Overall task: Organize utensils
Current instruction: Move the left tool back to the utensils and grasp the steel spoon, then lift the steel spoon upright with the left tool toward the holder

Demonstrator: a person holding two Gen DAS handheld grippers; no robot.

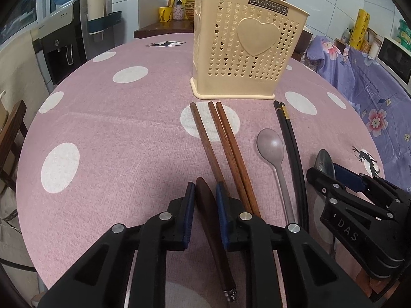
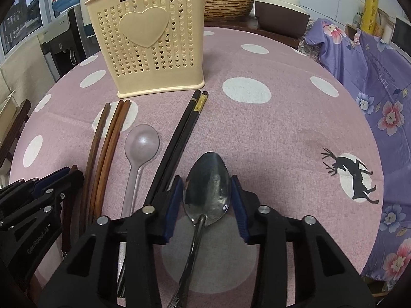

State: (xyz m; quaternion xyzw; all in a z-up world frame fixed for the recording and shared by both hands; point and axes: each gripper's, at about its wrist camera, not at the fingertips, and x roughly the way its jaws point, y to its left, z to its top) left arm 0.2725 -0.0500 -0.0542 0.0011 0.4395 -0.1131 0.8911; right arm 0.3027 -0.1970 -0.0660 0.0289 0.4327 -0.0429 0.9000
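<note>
Dark wooden spoon [image 1: 205, 205] sits between my left gripper [image 1: 205, 192] pads, jaws nearly closed on it, on the table [image 1: 115, 128] before the holder [image 1: 246, 43]. Right view: my right gripper [image 2: 209, 187] brackets the steel spoon [image 2: 208, 187] bowl, pads touching its edges.

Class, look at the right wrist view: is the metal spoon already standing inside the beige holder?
No. The metal spoon lies on the tablecloth between the right gripper pads, well short of the beige holder.
</note>
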